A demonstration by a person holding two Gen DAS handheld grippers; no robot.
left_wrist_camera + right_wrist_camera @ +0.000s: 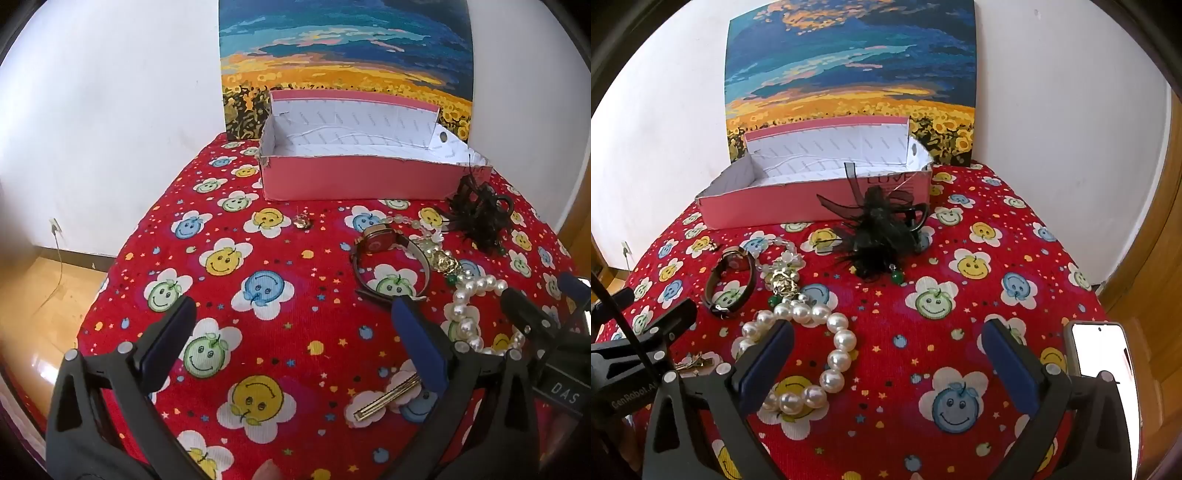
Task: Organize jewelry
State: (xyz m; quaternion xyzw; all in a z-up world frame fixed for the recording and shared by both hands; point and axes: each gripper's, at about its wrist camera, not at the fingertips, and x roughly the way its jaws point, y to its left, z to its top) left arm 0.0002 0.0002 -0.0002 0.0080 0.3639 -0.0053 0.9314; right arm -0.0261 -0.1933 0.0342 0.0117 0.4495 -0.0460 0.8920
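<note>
Left wrist view: both hand-held grippers spread wide, jewelry loose on worktop

Left hand-held gripper (295, 332) has jaws fully apart, nothing between them, over the red smiley-print cloth (258, 229) on the worktop. Right hand-held gripper (888, 354) likewise wide apart and empty; its left finger overlaps the pearl necklace (834, 343) in the picture, contact unclear. Pink box (354, 177) sits at upper centre, open, inside looks empty, far wall partly cut by its flap. Watch (384, 258) lies centre right, strap looped. Just right of it a gold-and-bead piece (443, 258), tangled, hard to separate from the necklace. Black feather hair clip (882, 236) is in front of the box's right end. Small gold charm (303, 221) sits alone mid-frame, too small to identify. Gold bar clip (388, 398) at lower right, one end hidden behind a finger. Phone (1104, 354) at right edge, screen blown out. Painting (849, 74) behind, top cut off.
</note>
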